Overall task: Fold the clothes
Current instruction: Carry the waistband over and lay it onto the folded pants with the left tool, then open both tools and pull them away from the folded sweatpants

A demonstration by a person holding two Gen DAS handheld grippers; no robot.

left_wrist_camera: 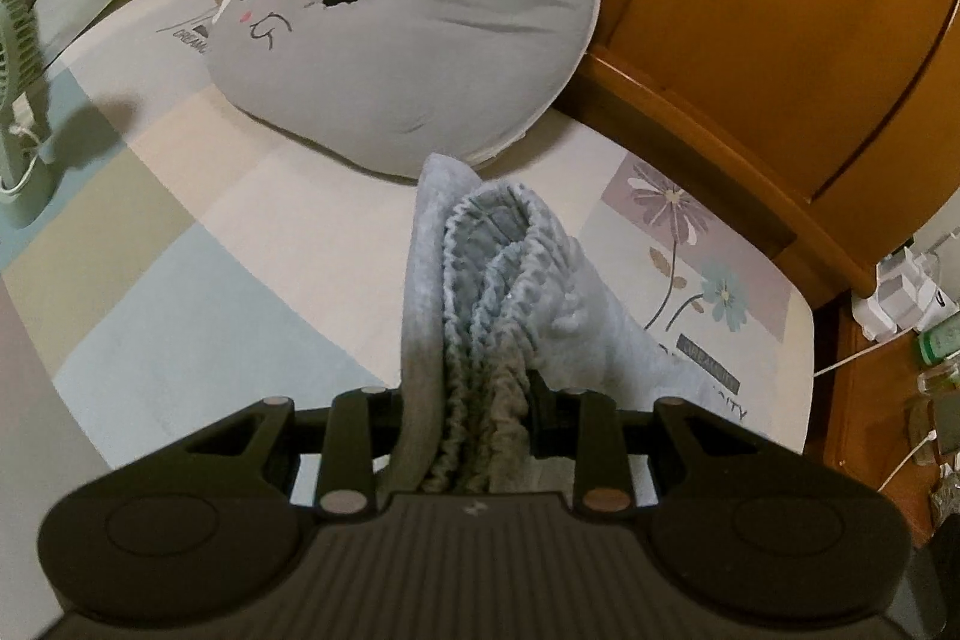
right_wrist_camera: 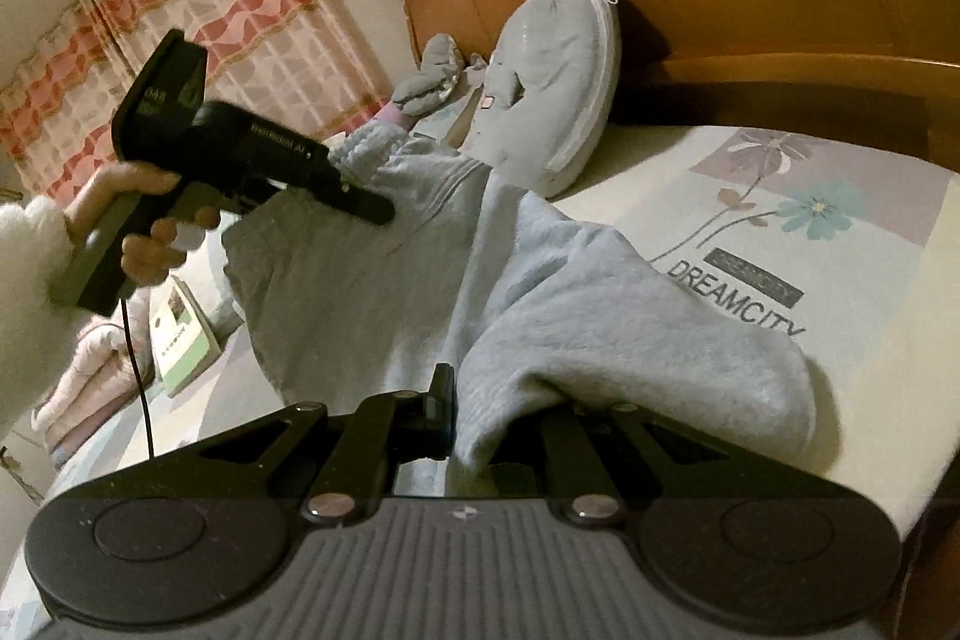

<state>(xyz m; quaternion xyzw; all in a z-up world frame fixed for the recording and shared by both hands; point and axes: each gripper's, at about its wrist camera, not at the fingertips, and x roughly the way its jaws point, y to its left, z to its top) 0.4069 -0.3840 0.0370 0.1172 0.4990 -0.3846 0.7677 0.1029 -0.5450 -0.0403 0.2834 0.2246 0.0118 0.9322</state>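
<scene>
- The left gripper [left_wrist_camera: 465,418], at the bottom centre of the left wrist view, is clamping its fingers on the gathered elastic waistband of the light grey-blue fleece trousers [left_wrist_camera: 498,268], which are bunching up above it toward the frame's middle.
- The right gripper [right_wrist_camera: 504,418], at the bottom centre of the right wrist view, is pinching its fingers tight on another fold of the same trousers; the cloth is stretching up-left across the bed sheet [right_wrist_camera: 840,352] toward the left gripper.
- A hand [right_wrist_camera: 141,214] in a white fluffy sleeve [right_wrist_camera: 24,310], at the left of that view, is gripping the left gripper's handle.
- A grey cat-face pillow [left_wrist_camera: 420,34] is leaning against the wooden headboard [left_wrist_camera: 750,10] in the upper part of the left wrist view.
</scene>
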